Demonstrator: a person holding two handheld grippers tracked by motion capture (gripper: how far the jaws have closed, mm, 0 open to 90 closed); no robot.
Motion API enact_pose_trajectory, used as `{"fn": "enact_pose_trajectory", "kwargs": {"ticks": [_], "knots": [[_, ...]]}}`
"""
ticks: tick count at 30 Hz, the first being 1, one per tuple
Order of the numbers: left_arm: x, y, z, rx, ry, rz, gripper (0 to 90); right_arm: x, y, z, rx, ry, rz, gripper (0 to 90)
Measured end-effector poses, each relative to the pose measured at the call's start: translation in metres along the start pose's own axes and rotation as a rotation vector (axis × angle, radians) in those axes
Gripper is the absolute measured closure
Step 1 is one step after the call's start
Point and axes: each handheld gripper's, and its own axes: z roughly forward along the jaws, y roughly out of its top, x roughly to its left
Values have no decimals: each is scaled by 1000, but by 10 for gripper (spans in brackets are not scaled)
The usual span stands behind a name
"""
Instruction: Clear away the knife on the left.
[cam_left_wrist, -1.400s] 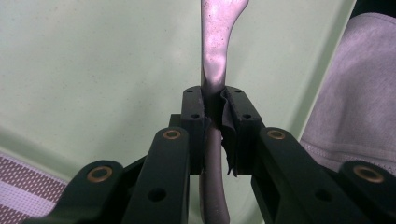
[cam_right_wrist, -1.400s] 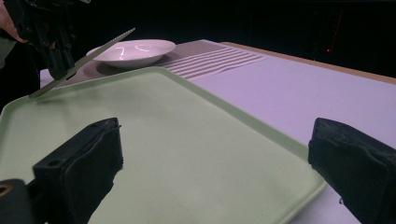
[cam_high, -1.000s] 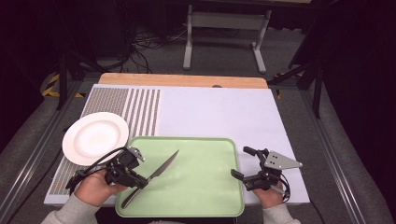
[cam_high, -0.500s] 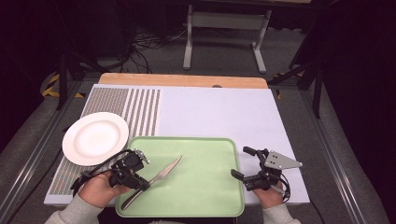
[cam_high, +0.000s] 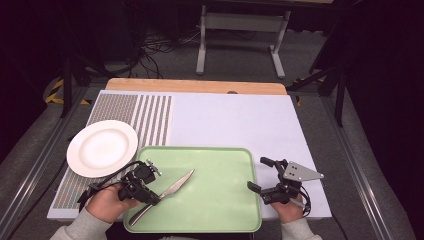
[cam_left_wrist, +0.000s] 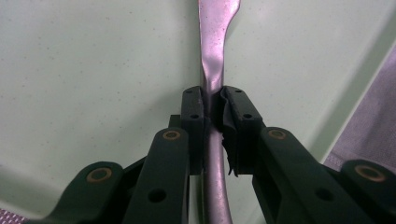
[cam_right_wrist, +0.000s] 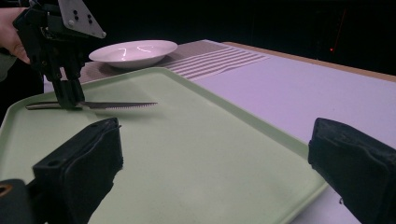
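The left gripper (cam_left_wrist: 214, 109) pinches the knife (cam_left_wrist: 212, 70) by its handle over the green tray (cam_high: 220, 200). The right gripper view shows its serrated edge, seemingly just off the tray; the right gripper (cam_high: 261, 175) hangs wide open, empty.

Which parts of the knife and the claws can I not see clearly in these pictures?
- Left gripper view: the silver metal table knife has its blade tip cut off by the top edge, and the left claw covers its middle.
- High view: the left hand hides the handle's end.
- Right gripper view: the right claw is blurred by closeness.
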Motion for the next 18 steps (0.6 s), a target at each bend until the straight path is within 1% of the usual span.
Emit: {"fn": "enact_pose_trajectory", "kwargs": {"ticks": [10,17,18], "knots": [[0,0,1,6,10,-12,795,0,0,0,-1,0,1,35],[0,0,1,7,16,-7,792,0,0,0,0,1,0,35],[0,-1,1,10,15,5,778,0,0,0,-2,2,0,35]]}}
